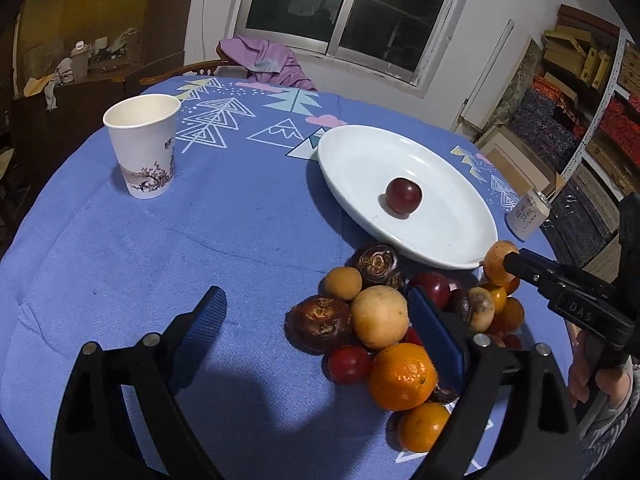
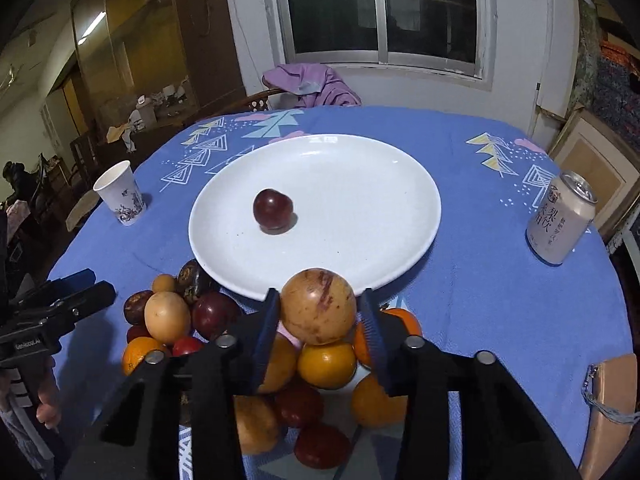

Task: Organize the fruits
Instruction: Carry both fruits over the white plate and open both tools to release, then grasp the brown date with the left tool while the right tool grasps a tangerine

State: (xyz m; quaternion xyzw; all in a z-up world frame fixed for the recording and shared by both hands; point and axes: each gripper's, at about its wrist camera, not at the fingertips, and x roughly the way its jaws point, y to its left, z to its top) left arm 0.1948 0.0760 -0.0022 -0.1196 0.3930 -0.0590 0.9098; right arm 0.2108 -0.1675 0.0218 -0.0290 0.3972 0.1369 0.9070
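The right gripper (image 2: 318, 322) clamps a round tan fruit (image 2: 318, 306) above the pile, near the plate (image 2: 400, 208), while the left gripper (image 1: 316, 328) stands wide apart; the fruit seems light, firm and smooth, best held across its middle.

1 dark red plum (image 2: 273, 210) on white plate (image 2: 360, 264), heaped fruits (image 1: 380, 320) beside it

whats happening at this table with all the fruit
A person is sorting fruit with a handheld gripper in each hand. The right gripper is shut on a tan round fruit, held above the fruit pile at the near edge of the white plate. The left gripper is open and empty beside the pile. Only one dark red fruit lies on the plate.
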